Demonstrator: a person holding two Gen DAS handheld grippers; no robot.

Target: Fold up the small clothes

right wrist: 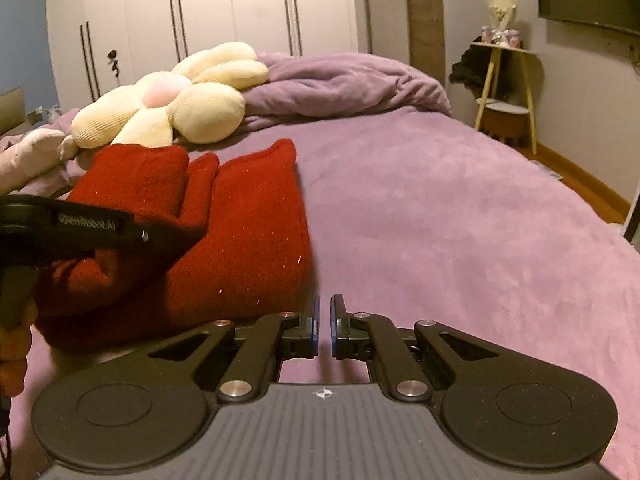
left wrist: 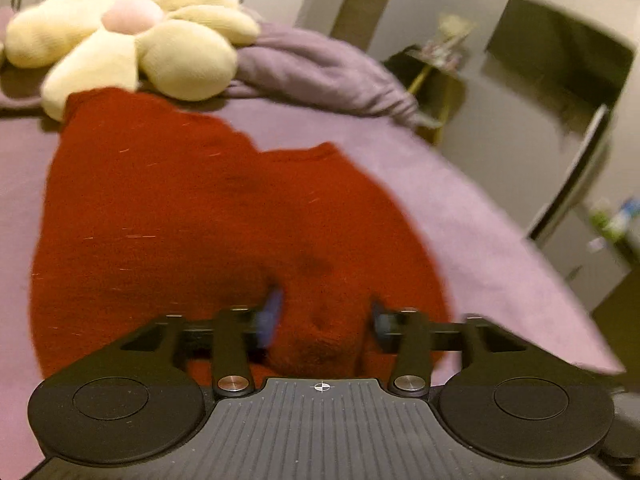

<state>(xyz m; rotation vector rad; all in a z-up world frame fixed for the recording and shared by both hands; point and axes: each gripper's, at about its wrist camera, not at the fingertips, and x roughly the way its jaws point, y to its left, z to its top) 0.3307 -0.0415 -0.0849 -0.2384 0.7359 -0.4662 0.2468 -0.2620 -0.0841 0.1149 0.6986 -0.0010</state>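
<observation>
A red knit garment (left wrist: 192, 216) lies partly folded on the purple bedspread (left wrist: 460, 200). It also shows in the right wrist view (right wrist: 248, 232). My left gripper (left wrist: 324, 316) hovers low over the garment's near edge with its jaws apart; red fabric bulges between the blue pads (left wrist: 272, 312), and the view is blurred. It also shows from the side in the right wrist view (right wrist: 188, 236), above the garment. My right gripper (right wrist: 324, 320) is almost shut and empty, over bare bedspread (right wrist: 440, 220) just right of the garment.
A cream flower-shaped plush cushion (right wrist: 176, 104) lies behind the garment. A bunched purple blanket (right wrist: 340, 80) lies at the back of the bed. A wooden side table (right wrist: 508, 92) stands right of the bed. White wardrobes (right wrist: 200, 8) stand behind.
</observation>
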